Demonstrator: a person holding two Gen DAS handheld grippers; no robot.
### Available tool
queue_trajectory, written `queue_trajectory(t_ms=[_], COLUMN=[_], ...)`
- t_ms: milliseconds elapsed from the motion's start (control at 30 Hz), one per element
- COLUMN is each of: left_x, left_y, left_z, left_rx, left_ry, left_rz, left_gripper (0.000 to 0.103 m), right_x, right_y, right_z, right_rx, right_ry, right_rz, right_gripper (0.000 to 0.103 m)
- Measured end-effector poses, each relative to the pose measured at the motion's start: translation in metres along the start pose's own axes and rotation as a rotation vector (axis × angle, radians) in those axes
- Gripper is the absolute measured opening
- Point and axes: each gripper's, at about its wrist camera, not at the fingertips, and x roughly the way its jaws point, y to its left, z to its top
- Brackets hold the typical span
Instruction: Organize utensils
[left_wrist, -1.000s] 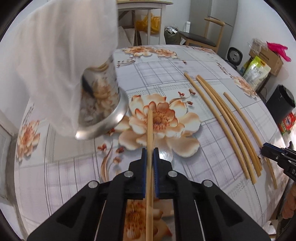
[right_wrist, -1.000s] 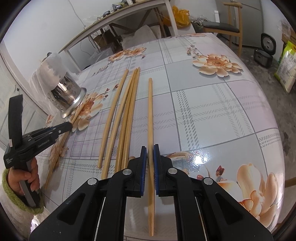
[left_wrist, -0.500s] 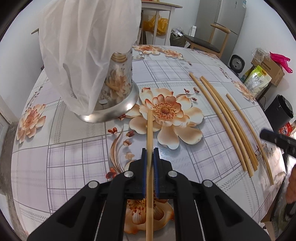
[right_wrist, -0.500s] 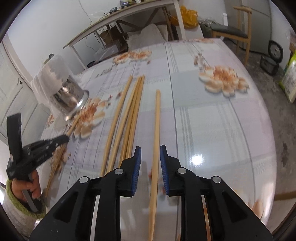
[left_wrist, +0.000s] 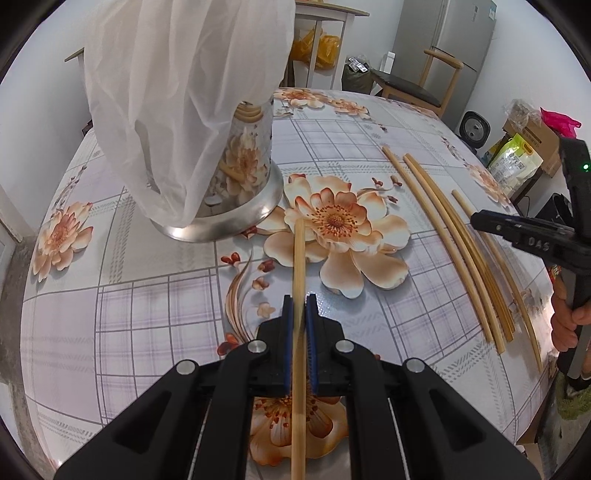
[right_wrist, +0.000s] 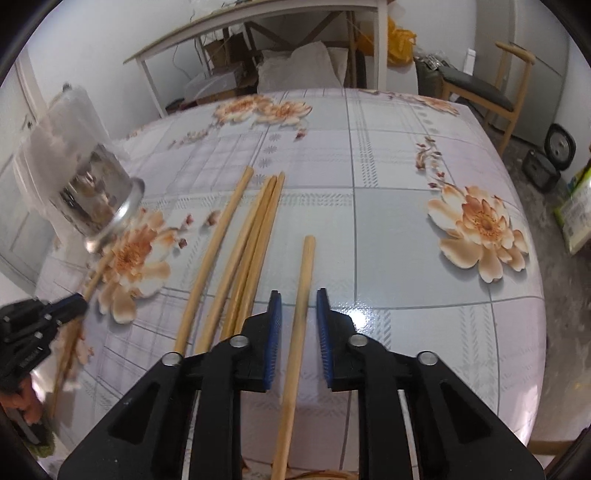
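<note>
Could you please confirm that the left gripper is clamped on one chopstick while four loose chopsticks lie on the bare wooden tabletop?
Not quite: the table is not bare wood, it wears a floral, checked cloth. The left wrist view shows it. The rest holds: the left gripper is clamped on one chopstick, and four loose chopsticks lie there.

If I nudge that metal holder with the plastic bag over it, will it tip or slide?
The holder probably resists tipping: its flared base sits flat on the table. It may slide, since the tablecloth looks glossy. The loose bag would likely just crumple.
</note>
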Motion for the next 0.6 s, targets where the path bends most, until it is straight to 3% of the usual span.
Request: queue_trajectory(t_ms=[67, 433, 600], left_x=[0.000, -0.003, -0.004], left_y=[0.000, -0.007, -0.009], left_z=[0.001, -0.003, 0.003], left_rx=[-0.005, 0.026, 0.050], left_ry=[0.002, 0.033, 0.051], left_rz=[0.001, -0.015, -0.011], left_gripper=[0.006, 0.007, 0.018], right_x=[-0.001, -0.019, -0.018], right_y=[0.002, -0.004, -0.004], right_z=[-0.002, -0.031, -0.031], right_rx=[-0.015, 0.060, 0.065], right_ry=[-0.003, 0.000, -0.002], right_rz=[-0.022, 0.018, 0.026], right_gripper=[0.005, 0.005, 0.004])
